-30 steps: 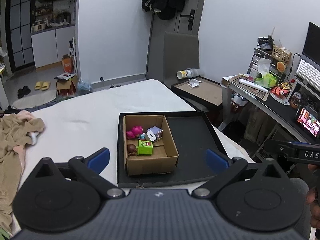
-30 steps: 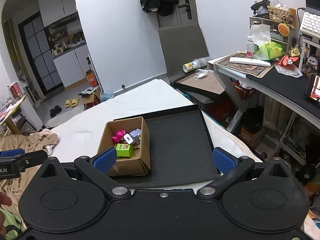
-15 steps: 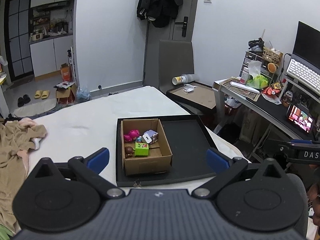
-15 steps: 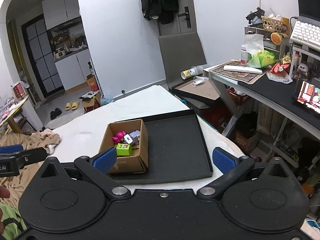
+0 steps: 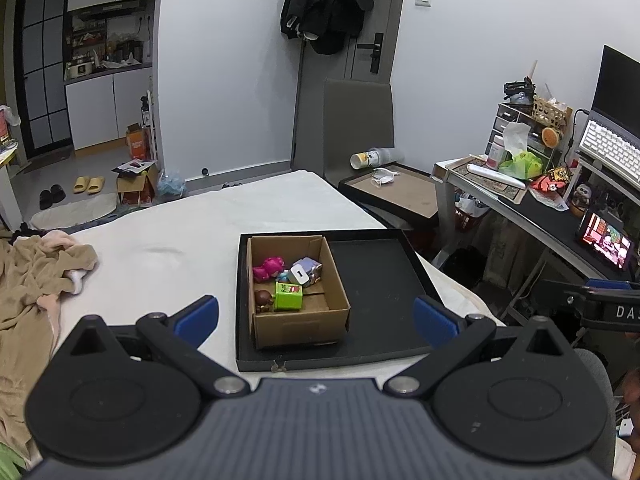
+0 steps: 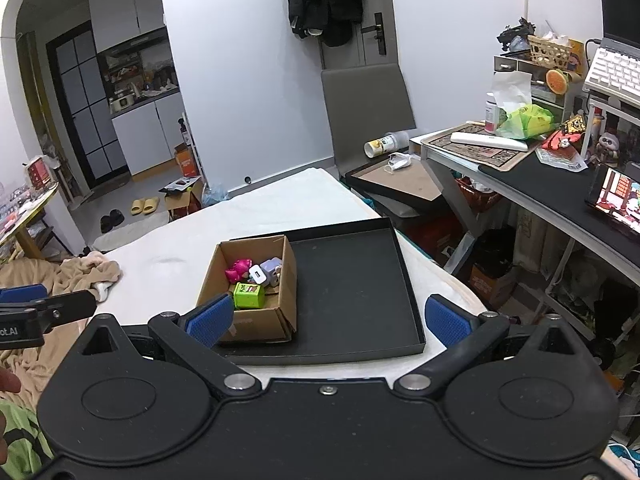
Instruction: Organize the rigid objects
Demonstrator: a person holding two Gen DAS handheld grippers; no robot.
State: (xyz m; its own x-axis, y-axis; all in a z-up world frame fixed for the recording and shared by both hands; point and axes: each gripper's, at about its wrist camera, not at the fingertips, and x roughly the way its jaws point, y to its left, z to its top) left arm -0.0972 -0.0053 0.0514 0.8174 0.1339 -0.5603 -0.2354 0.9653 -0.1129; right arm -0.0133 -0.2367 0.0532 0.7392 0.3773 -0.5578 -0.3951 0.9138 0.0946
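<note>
Both views are pulling back since a second ago. The left tongs point(image 5: 316, 316) and right tongs point(image 6: 328, 318) are hanging wide open, gripping nothing; the open brown cardboard box point(image 5: 298, 324) of small toys is sitting at twelve o'clock, nearer the left, in the shallow black tray point(image 5: 380, 276) on the bed.

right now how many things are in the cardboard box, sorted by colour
pink toy: 1
green cube: 1
white cube marked 1: 1
lilac toy: 1
brown figure: 1
small bluish piece, partly hidden: 1
total: 6, all inside the cardboard box
</note>
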